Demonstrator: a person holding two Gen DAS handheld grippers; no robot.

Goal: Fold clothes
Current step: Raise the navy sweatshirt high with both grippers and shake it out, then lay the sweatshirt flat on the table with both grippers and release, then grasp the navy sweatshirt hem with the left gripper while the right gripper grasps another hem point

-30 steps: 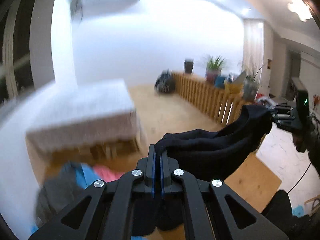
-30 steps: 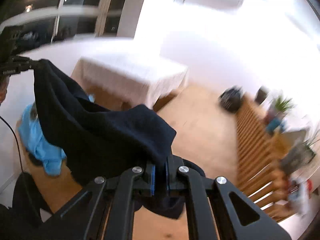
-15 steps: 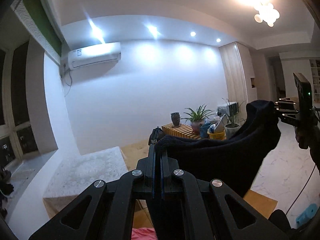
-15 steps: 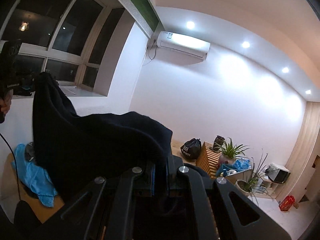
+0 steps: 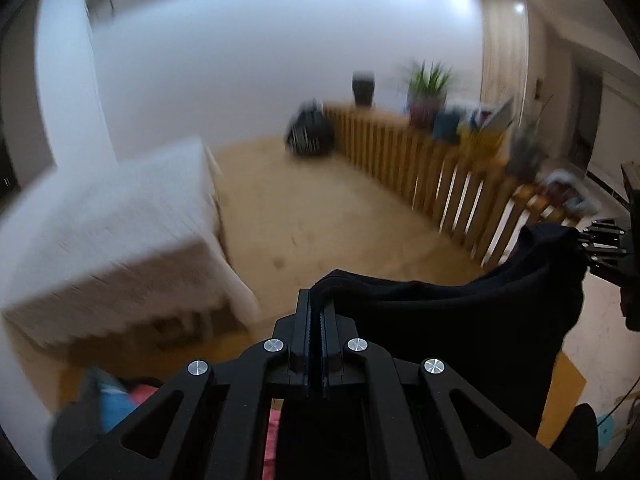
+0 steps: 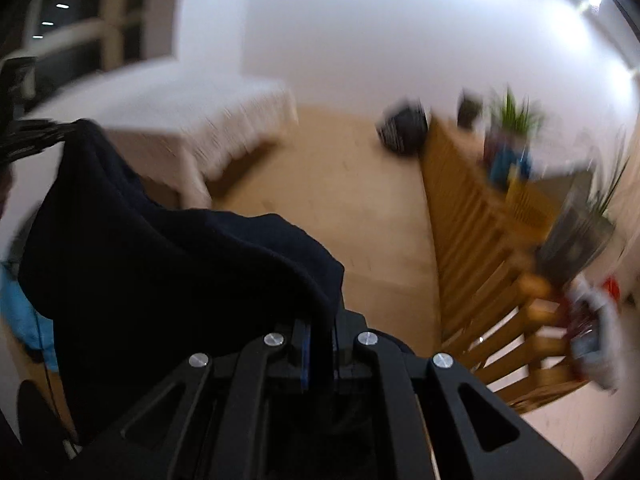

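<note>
A dark navy garment (image 5: 460,328) hangs stretched in the air between my two grippers. My left gripper (image 5: 316,300) is shut on one corner of it, the cloth rising out of the closed jaws. In the left wrist view my right gripper (image 5: 584,240) shows at the far right, pinching the other corner. In the right wrist view the same garment (image 6: 160,272) drapes over my right gripper (image 6: 320,320), which is shut on it, and the left gripper (image 6: 52,132) holds the far corner at upper left. Both views are motion-blurred.
A table with a white cloth (image 5: 100,240) stands ahead on the left over a wooden floor (image 5: 320,208). A wooden slatted rail (image 5: 440,176) with potted plants (image 5: 428,80) runs along the right. Blue and pink clothes (image 5: 116,400) lie low on the left.
Both cameras have tipped from facing the wall and ceiling down toward the floor and table. The garment stays held between both grippers, lowered with them.
</note>
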